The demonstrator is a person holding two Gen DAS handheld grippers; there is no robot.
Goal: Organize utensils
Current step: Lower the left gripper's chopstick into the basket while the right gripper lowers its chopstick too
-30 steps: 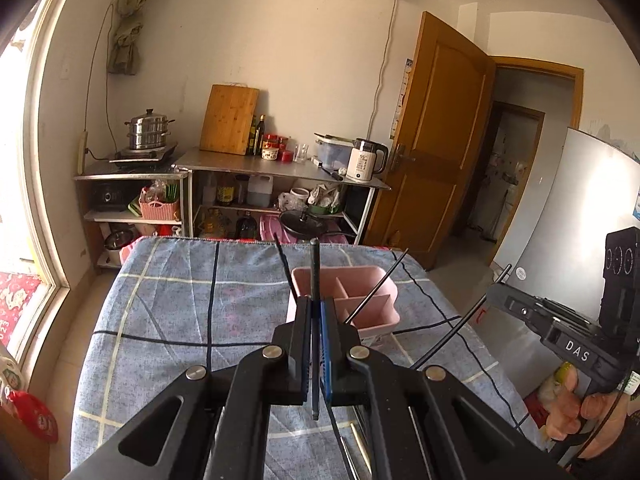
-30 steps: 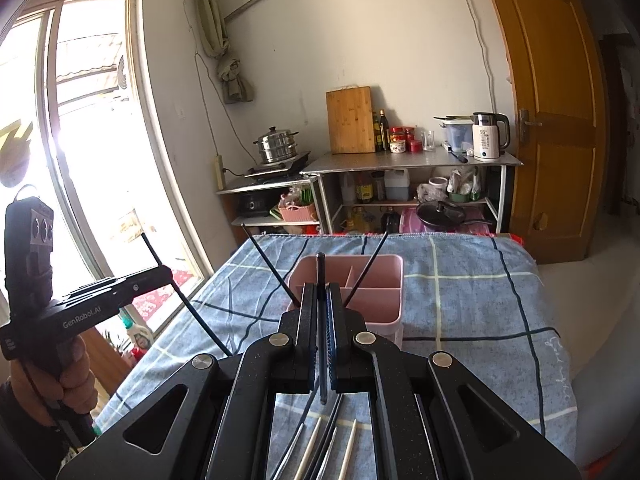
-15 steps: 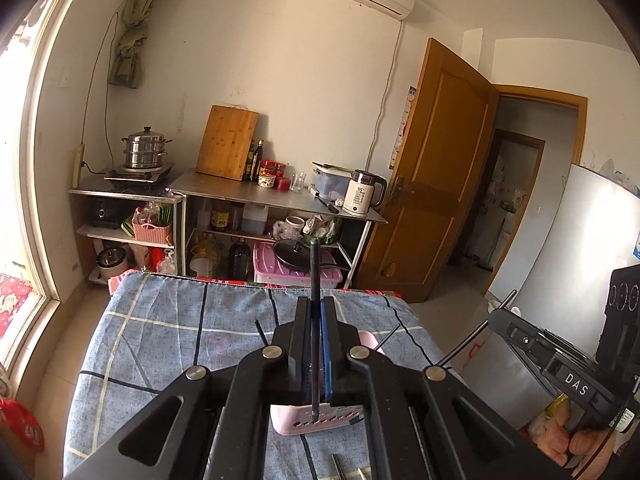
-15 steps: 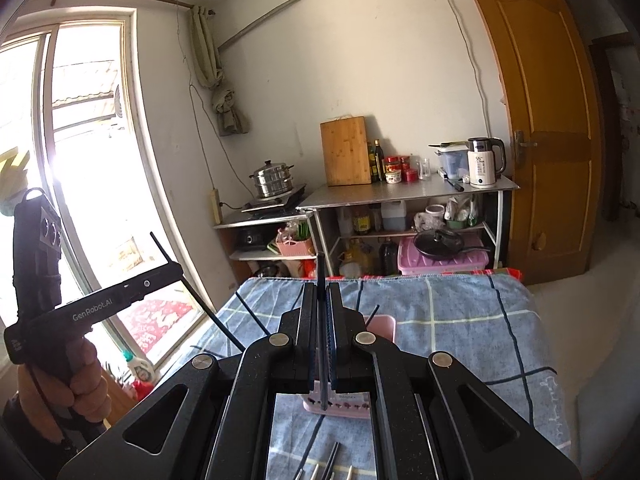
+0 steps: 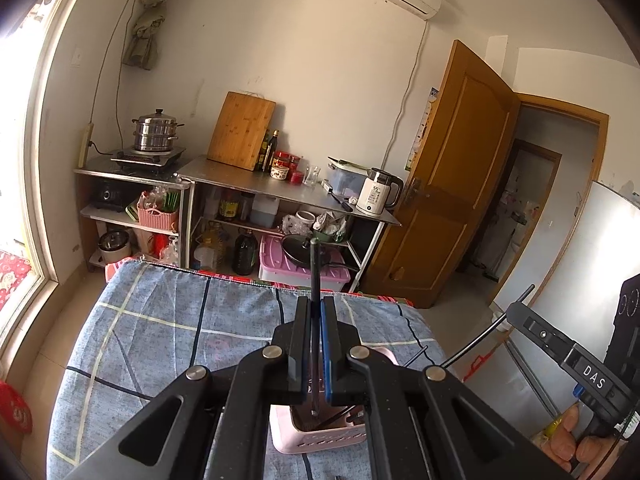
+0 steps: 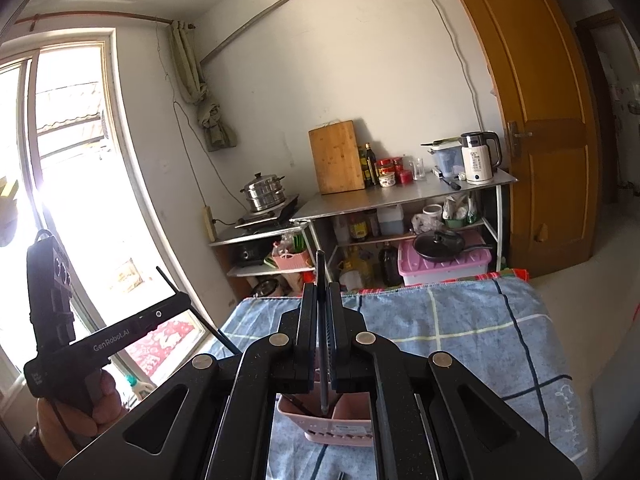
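A pink utensil holder [image 5: 318, 432] sits near on the blue checked cloth [image 5: 160, 332], dark sticks inside. Above it, the left gripper [image 5: 316, 316] pinches one black chopstick [image 5: 314, 264]; the right gripper [image 6: 321, 312] pinches another chopstick [image 6: 320, 268].

Pink utensil holder [image 5: 320, 436] mostly hidden behind the left gripper [image 5: 316, 308] body; only its near wall and a bit of the inside show, compartments can't be told. Same in the right wrist view: right gripper [image 6: 321, 294] covers the holder's far part. Dark sticks inside the holder too shadowed to count. Lower end of each held chopstick [image 5: 315, 320] runs down behind the pads. Near edge of the checked cloth [image 5: 152, 332] cut off at the bottom. Labels on shelf bottles [image 6: 370, 164] too small to read.
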